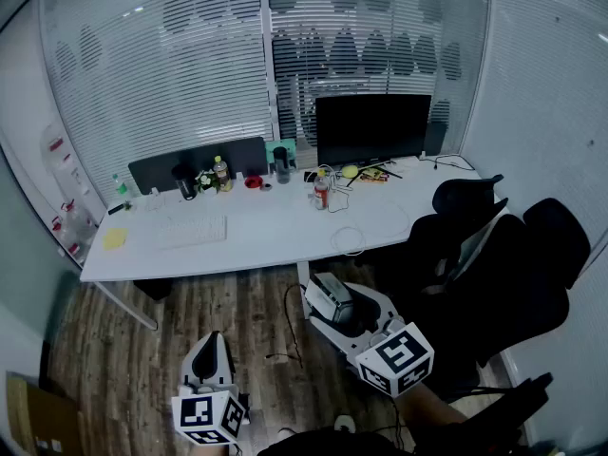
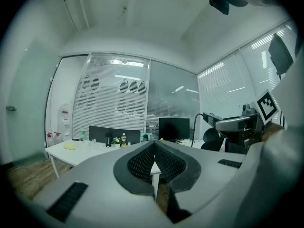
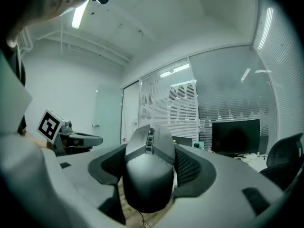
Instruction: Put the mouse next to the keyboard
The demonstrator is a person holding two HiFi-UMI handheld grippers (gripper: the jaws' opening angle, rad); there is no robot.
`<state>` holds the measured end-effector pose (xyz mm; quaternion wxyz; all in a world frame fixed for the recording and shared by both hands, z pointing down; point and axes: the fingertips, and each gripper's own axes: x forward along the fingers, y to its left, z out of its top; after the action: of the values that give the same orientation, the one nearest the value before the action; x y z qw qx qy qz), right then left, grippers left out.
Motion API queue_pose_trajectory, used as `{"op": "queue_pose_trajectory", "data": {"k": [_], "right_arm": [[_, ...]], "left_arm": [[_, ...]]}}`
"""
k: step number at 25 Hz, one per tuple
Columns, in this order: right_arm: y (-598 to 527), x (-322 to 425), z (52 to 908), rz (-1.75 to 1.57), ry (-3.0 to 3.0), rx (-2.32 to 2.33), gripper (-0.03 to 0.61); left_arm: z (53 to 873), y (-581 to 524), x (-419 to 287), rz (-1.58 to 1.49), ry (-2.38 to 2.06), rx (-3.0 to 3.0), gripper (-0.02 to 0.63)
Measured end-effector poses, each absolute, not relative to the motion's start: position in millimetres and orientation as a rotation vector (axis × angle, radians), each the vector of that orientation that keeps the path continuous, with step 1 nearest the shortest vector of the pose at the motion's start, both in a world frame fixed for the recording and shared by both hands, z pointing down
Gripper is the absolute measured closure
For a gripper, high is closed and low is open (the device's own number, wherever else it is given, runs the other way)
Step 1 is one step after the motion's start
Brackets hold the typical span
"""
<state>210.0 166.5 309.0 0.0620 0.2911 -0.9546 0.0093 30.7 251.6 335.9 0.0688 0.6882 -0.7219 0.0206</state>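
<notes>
My right hand-held gripper [image 3: 150, 144] clasps the mouse [image 3: 147, 175]; my left hand-held gripper [image 2: 154, 150] is clenched empty. Carrying step: next I must reach the keyboard [image 1: 191, 228], mid-left.

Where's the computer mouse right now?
In the right gripper view, the mouse sits clamped in the right tongs, held over the wooden floor short of the desk, away from the keyboard.
</notes>
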Motion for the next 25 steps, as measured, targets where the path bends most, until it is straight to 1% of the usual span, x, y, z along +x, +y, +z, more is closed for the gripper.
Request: {"op": "queue_pose_trajectory", "data": {"k": [17, 25], "right_arm": [[169, 206, 302, 0.048, -2.927, 0.891, 0.284], [171, 175, 300, 0.073, -2.917, 0.879, 0.282]], "left_arm": [[340, 266, 16, 0.109, -2.223, 2.03, 0.584], [334, 271, -13, 0.121, -2.231, 2.035, 0.584]]}}
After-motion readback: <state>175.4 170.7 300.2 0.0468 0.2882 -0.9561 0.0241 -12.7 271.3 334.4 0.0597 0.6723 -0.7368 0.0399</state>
